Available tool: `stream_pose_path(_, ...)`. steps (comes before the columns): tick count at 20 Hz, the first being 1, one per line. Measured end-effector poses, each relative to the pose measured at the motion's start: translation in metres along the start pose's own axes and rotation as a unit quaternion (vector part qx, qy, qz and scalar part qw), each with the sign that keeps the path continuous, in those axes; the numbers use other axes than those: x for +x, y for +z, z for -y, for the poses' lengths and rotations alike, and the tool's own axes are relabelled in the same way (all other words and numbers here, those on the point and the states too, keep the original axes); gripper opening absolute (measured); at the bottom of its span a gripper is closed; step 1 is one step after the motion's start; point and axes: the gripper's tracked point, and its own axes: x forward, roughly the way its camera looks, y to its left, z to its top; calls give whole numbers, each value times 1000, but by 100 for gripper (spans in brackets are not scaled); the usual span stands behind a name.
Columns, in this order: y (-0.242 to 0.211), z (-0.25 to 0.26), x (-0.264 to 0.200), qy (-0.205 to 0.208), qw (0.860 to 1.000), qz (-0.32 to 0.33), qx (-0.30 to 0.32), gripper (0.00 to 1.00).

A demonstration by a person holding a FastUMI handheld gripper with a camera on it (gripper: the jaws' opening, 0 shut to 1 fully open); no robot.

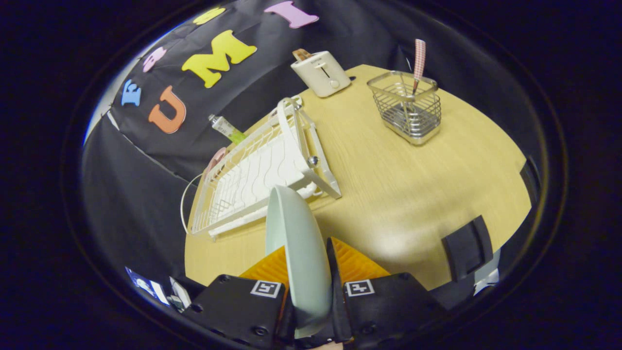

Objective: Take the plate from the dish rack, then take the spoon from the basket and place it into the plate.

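Note:
My gripper (pixel 307 265) is shut on a pale green plate (pixel 296 243), held on edge between both fingers and lifted above the wooden table (pixel 413 194). The plate's rim reaches up in front of the near end of the white wire dish rack (pixel 257 175), which lies just beyond the fingers. A metal wire basket (pixel 407 108) stands further off to the right. In it a spoon (pixel 419 61) with a red-checked handle stands upright, its bowl down inside the basket.
A cream toaster (pixel 321 73) sits at the table's far edge, behind the rack. A tube (pixel 226 128) lies beyond the rack's far side. A black clamp (pixel 467 247) grips the table's near right edge. Bare tabletop spreads between the rack and the basket.

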Motion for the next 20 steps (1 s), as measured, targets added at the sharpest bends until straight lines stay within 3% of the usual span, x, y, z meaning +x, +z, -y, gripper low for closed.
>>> stream_pose_path(4, 2, -4, 5, 28, 1000, -3, 13, 40)
stream_pose_path(7, 3, -3, 11, 35, 999, -6, 15, 54)
stream_pose_path(11, 6, -6, 18, 53, 999, -6, 10, 55)
stream_pose_path(16, 26, 7, -2, 38, 997, 51, -49, 61)
stream_pose_path(20, 59, 34, -45, -9, 981, 139, -135, 68)
